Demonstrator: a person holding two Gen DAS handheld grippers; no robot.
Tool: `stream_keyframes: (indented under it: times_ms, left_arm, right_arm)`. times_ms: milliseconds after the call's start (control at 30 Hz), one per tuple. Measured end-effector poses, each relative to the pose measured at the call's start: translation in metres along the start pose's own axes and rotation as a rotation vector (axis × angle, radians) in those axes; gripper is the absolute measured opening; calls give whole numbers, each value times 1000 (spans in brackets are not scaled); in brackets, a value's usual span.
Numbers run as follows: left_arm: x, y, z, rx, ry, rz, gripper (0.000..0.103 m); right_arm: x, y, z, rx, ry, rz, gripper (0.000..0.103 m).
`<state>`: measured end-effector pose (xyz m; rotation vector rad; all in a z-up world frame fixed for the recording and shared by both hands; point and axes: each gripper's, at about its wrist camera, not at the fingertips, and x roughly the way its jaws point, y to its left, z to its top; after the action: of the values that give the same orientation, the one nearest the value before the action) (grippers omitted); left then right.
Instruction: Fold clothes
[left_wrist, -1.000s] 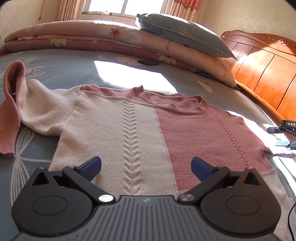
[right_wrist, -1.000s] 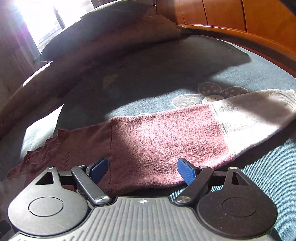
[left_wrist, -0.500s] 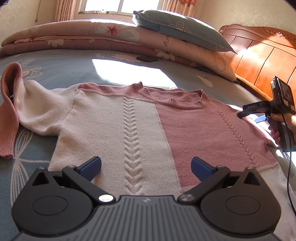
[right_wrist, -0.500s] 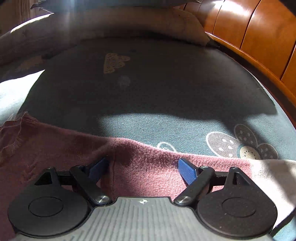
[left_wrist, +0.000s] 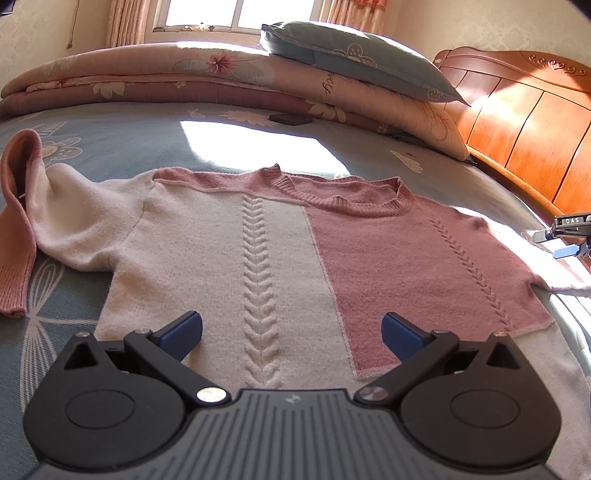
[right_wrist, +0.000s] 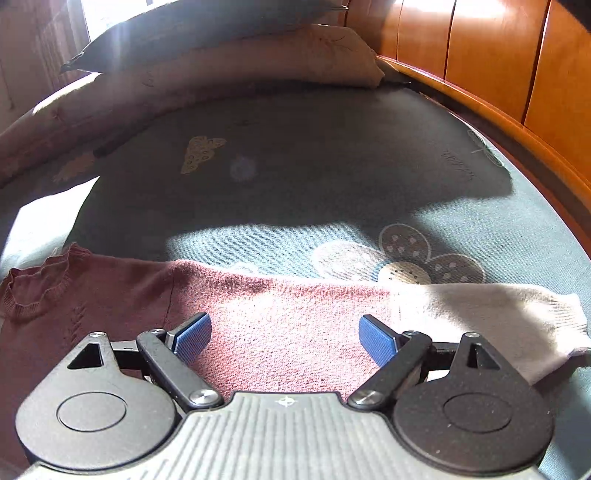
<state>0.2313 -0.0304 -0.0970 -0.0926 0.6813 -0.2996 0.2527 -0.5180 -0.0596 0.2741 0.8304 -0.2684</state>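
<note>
- Left gripper (left_wrist: 291, 334) angled down over the hem of the sweater (left_wrist: 280, 258), blue pads spread wide with the cable-knit stripe showing between them, nothing gripped
- Right gripper (right_wrist: 284, 338) angled down over the sweater's pink right sleeve (right_wrist: 295, 310); jaws wide apart, pads clear of the knit, nothing held
- Right gripper's tips also visible at the far right edge of the left wrist view (left_wrist: 567, 240), near the sleeve end
- Sweater lies flat, front up, on the blue floral bedspread (left_wrist: 122, 136); half cream, half pink, collar toward the folded bedding
- Left sleeve (left_wrist: 22, 221) doubled back on itself, pink cuff pointing toward the camera
- Right sleeve stretched out straight, cream cuff (right_wrist: 517, 314) at its end
- Folded floral quilt (left_wrist: 221, 81) along the bed's far side, blue pillow (left_wrist: 354, 59) on top
- Orange wooden headboard (left_wrist: 524, 125) at right; sunlit window (left_wrist: 236, 14) behind with curtains
- Sun patch on the bedspread just beyond the collar
</note>
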Motion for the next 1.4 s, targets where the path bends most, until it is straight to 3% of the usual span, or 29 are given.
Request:
stream_keyframes:
  times_ms: [100, 233, 367, 467, 700, 867, 1133, 1333, 1400]
  left_arm:
    - [3, -2, -1, 17, 4, 8, 102]
    - [2, -6, -3, 40, 4, 6, 102]
    - [1, -8, -4, 45, 6, -4, 102]
    - [0, -9, -4, 50, 6, -5, 102]
    - [-3, -9, -3, 44, -1, -13, 102]
    - [-6, -7, -1, 29, -12, -19, 102]
    - [0, -6, -1, 24, 6, -11, 102]
    - [-5, -6, 0, 21, -7, -3, 102]
    - [-5, -6, 1, 22, -2, 9, 102]
  right_arm:
    - [18, -16, -12, 49, 12, -13, 90]
    - [23, -33, -18, 105, -52, -89, 90]
    - [5, -36, -25, 169, -78, 16, 90]
    - [-2, -32, -39, 147, -40, 69, 90]
    - [-37, -65, -43, 273, -85, -20, 90]
    - [-58, -55, -30, 218, -123, -23, 90]
    - [-13, -67, -42, 247, -69, -89, 91]
    - [-54, -70, -33, 256, -34, -269, 91]
    - [-80, -69, -27, 259, -61, -274, 91]
